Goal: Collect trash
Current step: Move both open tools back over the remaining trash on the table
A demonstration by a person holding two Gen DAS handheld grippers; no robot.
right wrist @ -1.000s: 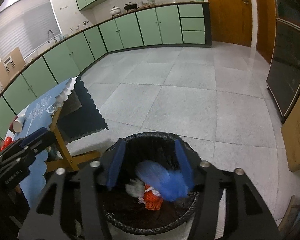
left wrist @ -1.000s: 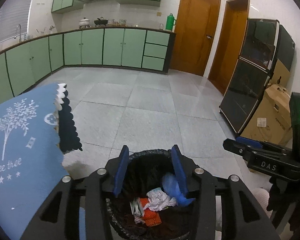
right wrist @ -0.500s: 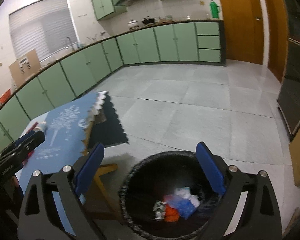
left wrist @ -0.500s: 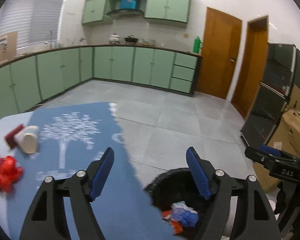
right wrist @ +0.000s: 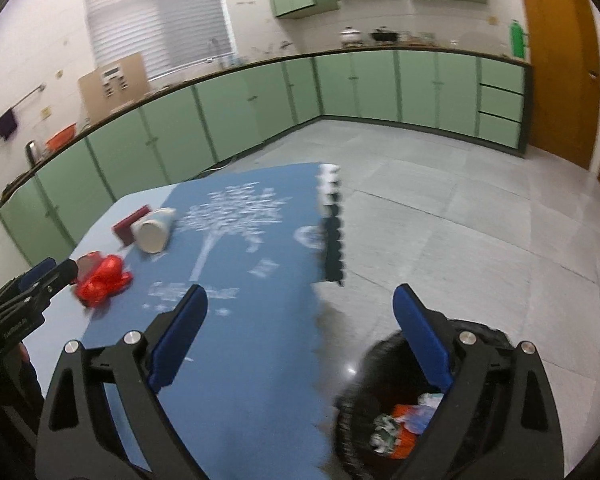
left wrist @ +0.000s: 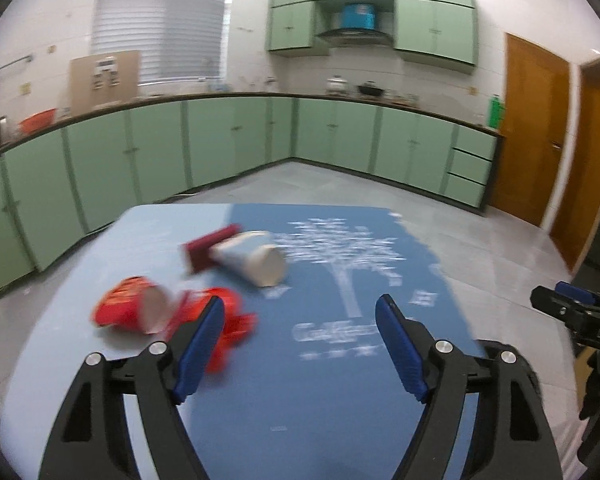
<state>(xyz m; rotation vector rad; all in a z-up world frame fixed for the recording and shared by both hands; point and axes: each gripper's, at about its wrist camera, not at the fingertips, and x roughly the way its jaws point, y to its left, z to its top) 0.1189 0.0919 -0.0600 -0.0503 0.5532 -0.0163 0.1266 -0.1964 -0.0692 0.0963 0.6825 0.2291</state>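
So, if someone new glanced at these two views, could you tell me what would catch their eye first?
Probably the bright red crumpled wrapper and red cup lying on the blue tablecloth, with a white paper cup on its side behind them. Next, the black-lined trash bin on the floor beside the table, already holding scraps. Both grippers, left and right, are open and empty.

Kitchen with pale green base cabinets (left wrist: 228, 144) along two walls under a dark countertop (right wrist: 260, 66). Matching wall cabinets (left wrist: 432, 36) around a range hood (left wrist: 354, 36). Window with closed white blinds (left wrist: 162, 26). White walls, grey tiled floor (right wrist: 460, 216). Wooden doors (left wrist: 534, 128) at right. Blue-clothed desk (left wrist: 320, 380) in front.
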